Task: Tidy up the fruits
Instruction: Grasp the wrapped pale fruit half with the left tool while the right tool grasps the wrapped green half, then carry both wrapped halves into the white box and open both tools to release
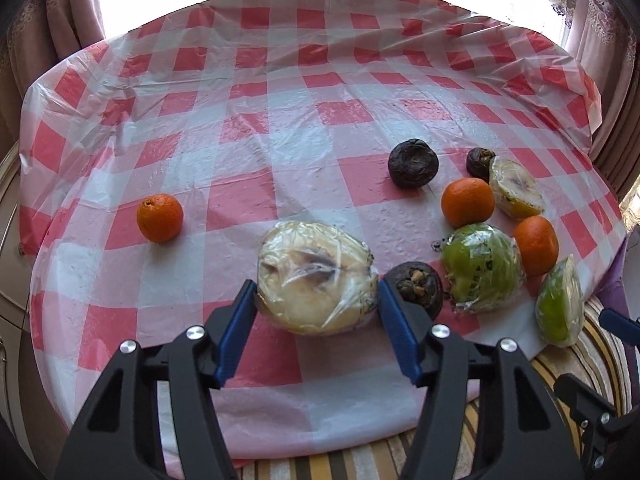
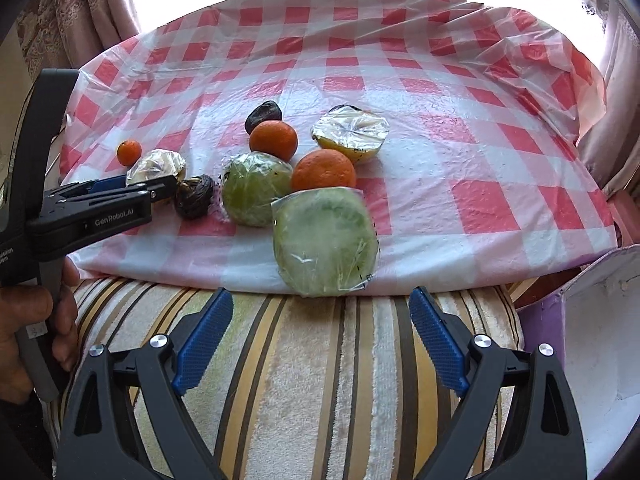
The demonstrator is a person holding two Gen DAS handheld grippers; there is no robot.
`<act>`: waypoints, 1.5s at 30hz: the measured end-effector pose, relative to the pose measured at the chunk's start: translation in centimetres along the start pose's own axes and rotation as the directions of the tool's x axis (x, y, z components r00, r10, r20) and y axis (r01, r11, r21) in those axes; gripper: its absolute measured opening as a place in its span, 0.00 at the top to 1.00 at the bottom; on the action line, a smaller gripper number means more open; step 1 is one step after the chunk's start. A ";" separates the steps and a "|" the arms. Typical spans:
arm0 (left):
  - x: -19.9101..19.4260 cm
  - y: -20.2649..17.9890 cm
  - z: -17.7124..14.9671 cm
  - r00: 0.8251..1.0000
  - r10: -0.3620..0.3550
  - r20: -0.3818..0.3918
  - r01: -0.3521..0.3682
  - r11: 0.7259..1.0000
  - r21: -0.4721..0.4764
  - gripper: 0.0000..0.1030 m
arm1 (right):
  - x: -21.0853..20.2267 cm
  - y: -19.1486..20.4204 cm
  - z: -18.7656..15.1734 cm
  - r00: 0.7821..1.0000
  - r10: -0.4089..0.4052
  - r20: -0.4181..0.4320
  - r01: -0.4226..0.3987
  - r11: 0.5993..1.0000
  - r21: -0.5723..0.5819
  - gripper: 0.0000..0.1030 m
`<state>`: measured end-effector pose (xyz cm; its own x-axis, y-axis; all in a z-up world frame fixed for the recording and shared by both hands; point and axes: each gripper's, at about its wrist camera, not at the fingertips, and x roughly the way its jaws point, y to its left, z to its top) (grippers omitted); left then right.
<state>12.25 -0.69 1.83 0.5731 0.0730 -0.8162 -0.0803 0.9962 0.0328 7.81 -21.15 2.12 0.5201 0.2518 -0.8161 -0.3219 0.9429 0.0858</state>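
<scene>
My left gripper (image 1: 316, 294) has its blue pads against both sides of a pale yellow fruit half wrapped in plastic film (image 1: 316, 276), which rests on the red-and-white checked tablecloth (image 1: 280, 128). It also shows in the right wrist view (image 2: 156, 166). A lone orange (image 1: 160, 217) lies to its left. To the right lie two more oranges (image 1: 467, 202) (image 1: 536, 245), three dark wrinkled fruits (image 1: 413, 163), two wrapped green halves (image 1: 482, 266) (image 2: 325, 242) and a wrapped yellow half (image 1: 516, 188). My right gripper (image 2: 320, 308) is open and empty, just short of the table edge, before the nearest green half.
A striped cushion (image 2: 320, 380) lies below the table's near edge. A white-and-purple box (image 2: 600, 320) stands at the right. Curtains (image 1: 60, 20) and a bright window are behind the round table.
</scene>
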 end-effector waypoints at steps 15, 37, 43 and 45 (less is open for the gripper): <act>-0.7 0.3 -0.9 1.000 0.003 -0.007 -0.003 1.000 0.003 0.38 | 2.7 0.6 3.7 1.000 -0.017 0.010 0.017 0.999 -0.034 0.25; -1.6 0.6 -0.8 0.999 0.041 0.017 -0.040 0.999 -0.011 0.41 | 2.6 0.0 3.2 0.999 -0.046 0.015 0.047 0.999 -0.020 0.43; -2.8 -0.2 -0.7 0.997 0.056 0.047 -0.056 0.998 0.002 0.41 | 0.9 -0.7 3.3 0.996 -0.060 0.060 0.060 0.998 -0.007 0.43; -3.3 -0.5 -0.5 0.997 0.057 0.060 -0.058 0.998 0.006 0.41 | 0.4 -1.3 3.2 0.996 -0.061 0.068 0.061 0.998 0.002 0.43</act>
<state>9.96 -1.50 4.23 0.6153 0.1328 -0.7770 -0.1082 0.9906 0.0836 10.96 -21.53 3.57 0.5915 0.2085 -0.7789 -0.2884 0.9568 0.0372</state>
